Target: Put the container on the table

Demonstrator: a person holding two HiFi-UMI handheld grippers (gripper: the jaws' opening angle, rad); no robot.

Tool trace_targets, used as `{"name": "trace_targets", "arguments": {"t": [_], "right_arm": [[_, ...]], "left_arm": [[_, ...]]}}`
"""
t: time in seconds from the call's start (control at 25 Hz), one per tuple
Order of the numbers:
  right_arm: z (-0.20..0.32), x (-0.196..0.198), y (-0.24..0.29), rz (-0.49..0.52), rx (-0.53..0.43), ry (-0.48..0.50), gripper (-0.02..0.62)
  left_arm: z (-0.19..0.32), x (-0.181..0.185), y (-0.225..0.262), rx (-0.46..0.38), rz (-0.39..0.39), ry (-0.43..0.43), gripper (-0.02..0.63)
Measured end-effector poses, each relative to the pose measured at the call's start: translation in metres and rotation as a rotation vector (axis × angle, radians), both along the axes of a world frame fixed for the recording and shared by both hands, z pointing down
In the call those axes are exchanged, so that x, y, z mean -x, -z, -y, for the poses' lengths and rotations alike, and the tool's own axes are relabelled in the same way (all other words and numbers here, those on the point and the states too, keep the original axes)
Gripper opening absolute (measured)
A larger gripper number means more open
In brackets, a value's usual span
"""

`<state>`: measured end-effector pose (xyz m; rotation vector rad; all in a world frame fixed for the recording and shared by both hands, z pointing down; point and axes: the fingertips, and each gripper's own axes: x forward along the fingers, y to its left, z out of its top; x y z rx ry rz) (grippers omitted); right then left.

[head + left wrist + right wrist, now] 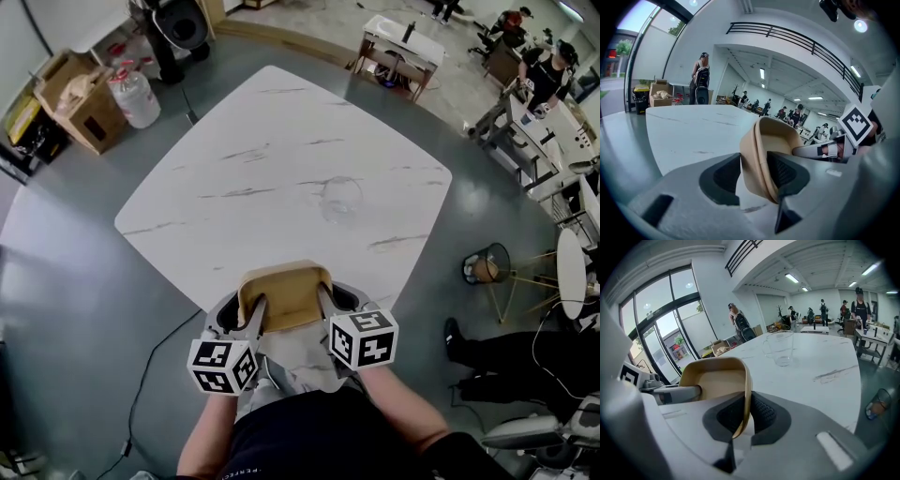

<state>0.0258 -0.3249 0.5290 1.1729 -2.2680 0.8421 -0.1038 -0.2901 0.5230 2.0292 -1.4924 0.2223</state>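
A tan, rounded-square container (pixel 286 292) hangs between my two grippers at the near corner of the white marble table (pixel 262 150). Whether its base touches the tabletop I cannot tell. My left gripper (pixel 258 311) has the container's left wall (pixel 761 154) between its pads, which lie against it. My right gripper (pixel 323 302) is shut on the thin right wall (pixel 740 394). The container (pixel 712 378) is empty inside. In the left gripper view the right gripper (pixel 825 150) shows at the far rim. A clear glass cup (pixel 342 199) stands mid-table beyond the container.
A cardboard box (pixel 80 98) and a water jug (pixel 136 94) stand on the floor at the far left. To the right of the table are a wire bin (pixel 487 264) and a person's legs (pixel 506 352). A cable (pixel 150 375) runs across the floor at the near left.
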Motion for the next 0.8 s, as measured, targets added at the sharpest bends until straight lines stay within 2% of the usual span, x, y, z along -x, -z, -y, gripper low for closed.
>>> {"name": "trace_targets", "arguments": {"t": [0.44,0.64,0.72,0.8], "right_arm": [[0.002,0.004,-0.009,0.012,0.010,-0.008,0.021],[0.006,0.002,-0.008,0.049,-0.012,-0.039,0.039],[0.008,0.001,-0.004,0.073,-0.031,-0.056,0.080],[0.010,-0.001,0.001,0.084,-0.048,-0.068,0.082]], "left_arm": [[0.002,0.007,-0.008,0.008,0.017,0.023,0.176],[0.004,0.014,-0.009,-0.010,0.050,0.052,0.238],[0.004,0.018,-0.007,-0.018,0.062,0.070,0.252],[0.005,0.019,-0.004,-0.026,0.064,0.074,0.255]]}}
